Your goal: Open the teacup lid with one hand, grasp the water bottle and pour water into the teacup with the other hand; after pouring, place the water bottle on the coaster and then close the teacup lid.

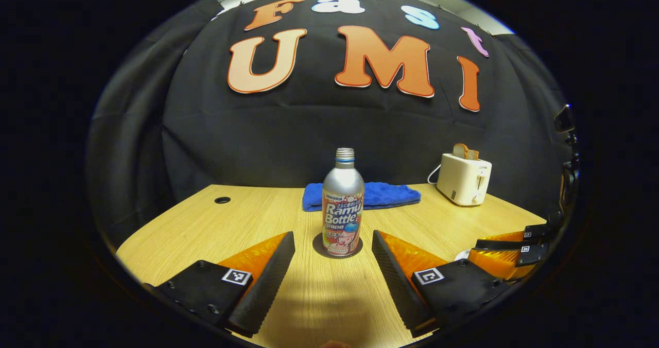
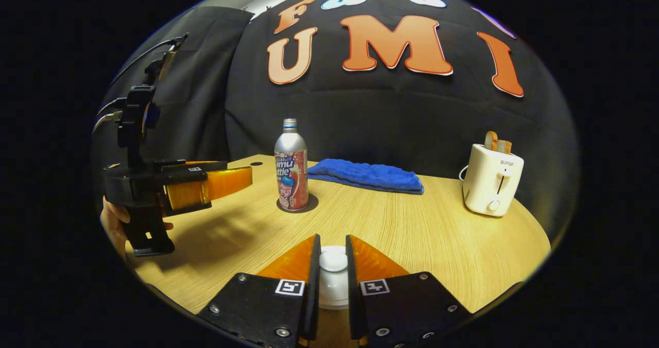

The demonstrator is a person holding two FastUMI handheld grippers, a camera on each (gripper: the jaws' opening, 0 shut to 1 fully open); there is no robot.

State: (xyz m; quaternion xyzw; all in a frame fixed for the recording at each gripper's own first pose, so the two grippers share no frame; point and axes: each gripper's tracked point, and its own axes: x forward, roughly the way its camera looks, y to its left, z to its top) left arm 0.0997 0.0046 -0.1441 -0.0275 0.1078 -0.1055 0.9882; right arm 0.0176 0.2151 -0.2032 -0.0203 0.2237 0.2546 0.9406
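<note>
A silver water bottle (image 1: 343, 204) with a printed label stands upright and uncapped on a dark round coaster (image 1: 319, 248) mid-table. My left gripper (image 1: 332, 233) is open just short of it, one finger on either side and neither touching. In the right gripper view the bottle (image 2: 291, 168) stands farther back, with the left gripper (image 2: 242, 177) and the hand holding it to its left. My right gripper (image 2: 332, 237) is shut on the knob of the white teacup lid (image 2: 333, 261). The cup under the lid is mostly hidden by the fingers.
A folded blue towel (image 1: 383, 194) lies behind the bottle at the back of the wooden table (image 1: 247, 219). A white toaster (image 1: 464, 179) holding bread stands at the back right. A cable hole (image 1: 222, 200) sits at the back left.
</note>
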